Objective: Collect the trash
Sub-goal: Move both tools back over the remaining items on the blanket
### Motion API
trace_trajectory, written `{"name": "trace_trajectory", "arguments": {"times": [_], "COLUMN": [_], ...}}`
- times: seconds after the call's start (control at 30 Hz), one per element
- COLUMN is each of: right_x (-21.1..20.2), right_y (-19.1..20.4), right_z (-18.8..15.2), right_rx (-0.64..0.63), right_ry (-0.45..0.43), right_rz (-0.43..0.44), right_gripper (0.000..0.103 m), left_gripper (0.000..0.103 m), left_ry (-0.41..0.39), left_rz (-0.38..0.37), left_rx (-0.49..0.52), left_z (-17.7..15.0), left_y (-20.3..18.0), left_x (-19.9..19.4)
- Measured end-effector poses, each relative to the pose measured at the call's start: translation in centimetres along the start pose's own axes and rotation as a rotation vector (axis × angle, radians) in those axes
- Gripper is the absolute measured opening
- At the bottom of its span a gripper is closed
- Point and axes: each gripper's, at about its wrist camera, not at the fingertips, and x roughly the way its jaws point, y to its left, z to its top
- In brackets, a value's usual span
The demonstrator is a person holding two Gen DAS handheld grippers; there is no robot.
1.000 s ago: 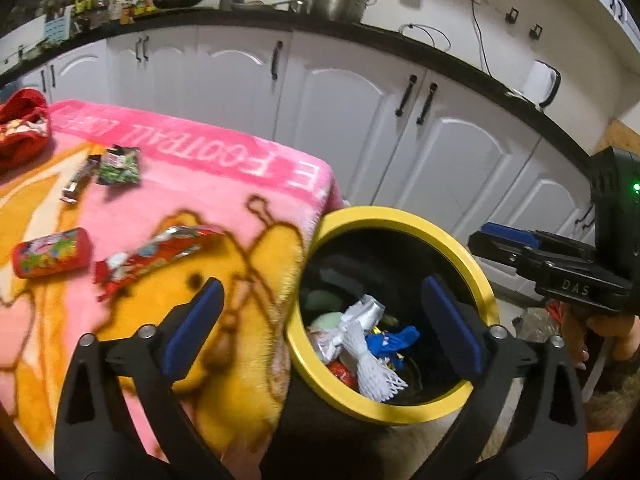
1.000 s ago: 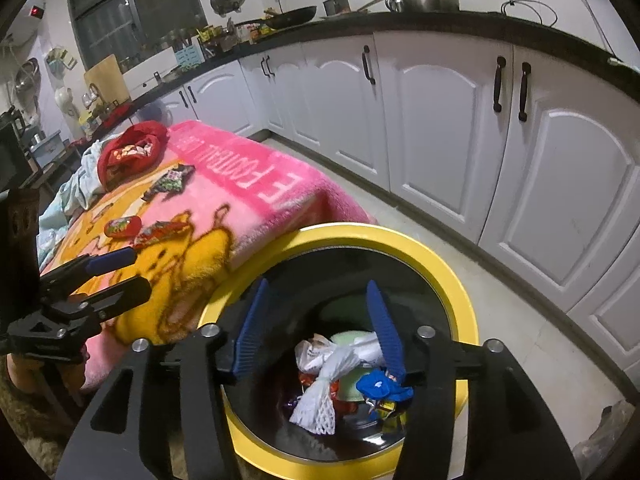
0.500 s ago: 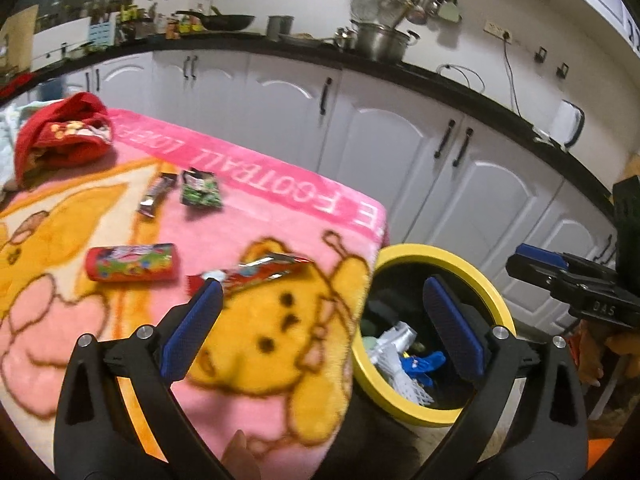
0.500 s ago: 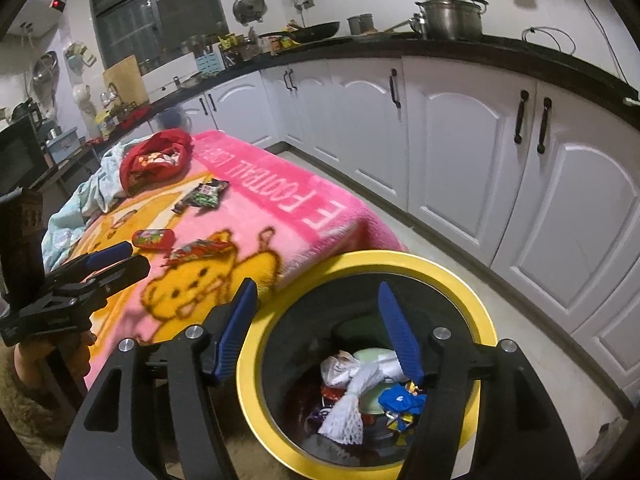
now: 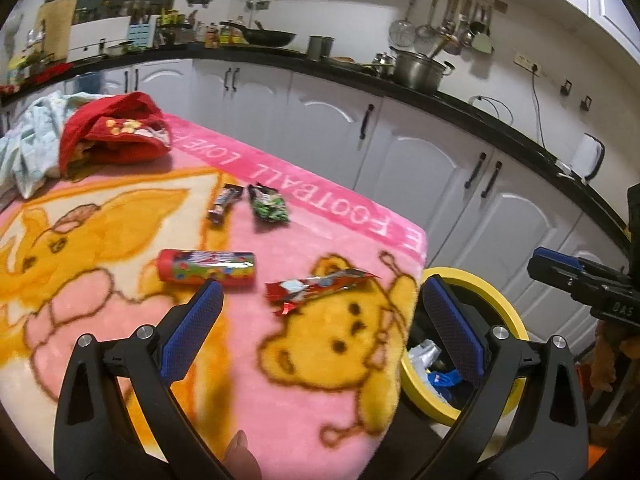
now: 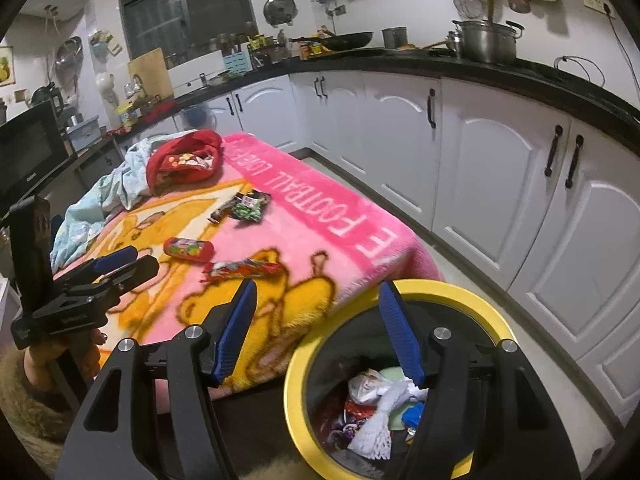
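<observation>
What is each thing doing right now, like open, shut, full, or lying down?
left gripper: open, empty
right gripper: open, empty
yellow-rimmed bin: open, trash inside
red tube: lying flat
long red wrapper: crumpled flat
green packet: lying flat
dark bar wrapper: lying flat

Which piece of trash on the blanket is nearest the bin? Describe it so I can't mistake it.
Start at the yellow-rimmed bin beside the pink cartoon blanket. Just inside the blanket's bin-side edge lies a long red foil wrapper, above the printed bear's head. Unlike the round red tube next to it, it is flat, crinkled and torn open at one end.
</observation>
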Motion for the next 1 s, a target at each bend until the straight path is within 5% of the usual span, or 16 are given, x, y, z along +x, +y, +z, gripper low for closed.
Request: {"name": "trace_trajectory", "arguments": {"times": [0.7, 1.0], "right_x": [4.5, 8.3], "right_y": [5.5, 6.8], "right_z": [4.8, 6.7], "right_rx": [-0.109, -0.119], "right_ry": [0.005, 0.031], "right_rz": [0.058, 0.078], "right_gripper": [0.061, 0.061], "left_gripper": [0.092, 0.088], "left_ry": [0.0, 0.043], "left_rz": [0.08, 0.048], "left_rx": [-0.184, -0.288], "left_z": [-0.2, -0.8], "left_y": [7.8, 10.1], "left_x": [-0.6, 0.5]}}
